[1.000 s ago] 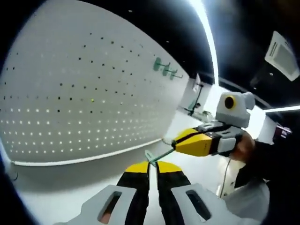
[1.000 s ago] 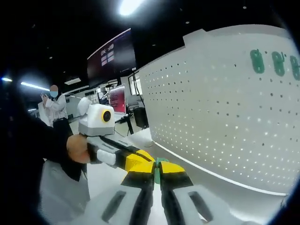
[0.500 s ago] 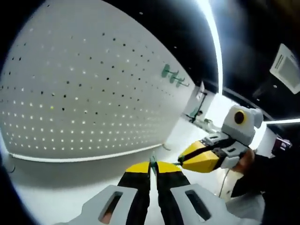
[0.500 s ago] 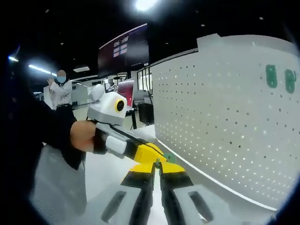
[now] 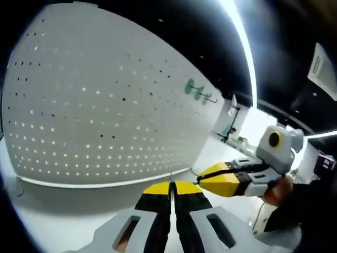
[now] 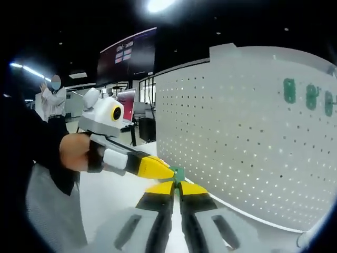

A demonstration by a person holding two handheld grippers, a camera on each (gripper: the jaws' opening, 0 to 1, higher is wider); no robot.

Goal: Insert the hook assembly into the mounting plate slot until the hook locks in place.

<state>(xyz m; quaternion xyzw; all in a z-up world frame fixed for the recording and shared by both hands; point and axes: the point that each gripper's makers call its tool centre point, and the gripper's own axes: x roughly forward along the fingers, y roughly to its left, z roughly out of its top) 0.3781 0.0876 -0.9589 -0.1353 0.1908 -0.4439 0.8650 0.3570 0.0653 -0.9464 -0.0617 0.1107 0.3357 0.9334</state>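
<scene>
left gripper view: the left tool (image 5: 169,188) is seen with its jaws drawn together on a thin metal piece, judged to be the wire end of the hook assembly (image 5: 169,185), with the right tool (image 5: 202,180) brought in just beside it. in the right gripper view, the right tool (image 6: 176,187) is seen with its jaws together too, and a small green part (image 6: 179,173) is seen at the tips where the left tool (image 6: 164,172) meets it; which tool is clamped on the green part cannot be told. the step in hand is judged to be the preparing of the hook between both tools, ahead of insertion. the white pegboard (image 5: 105,110) stands on the surface (image 5: 68,216), apart from the tools, with green hooks (image 5: 196,90) already mounted. next, the assembly would need to be carried to a slot and pressed home. the assembly's shape is mostly hidden by the jaws, and the target slot cannot be made out.
</scene>
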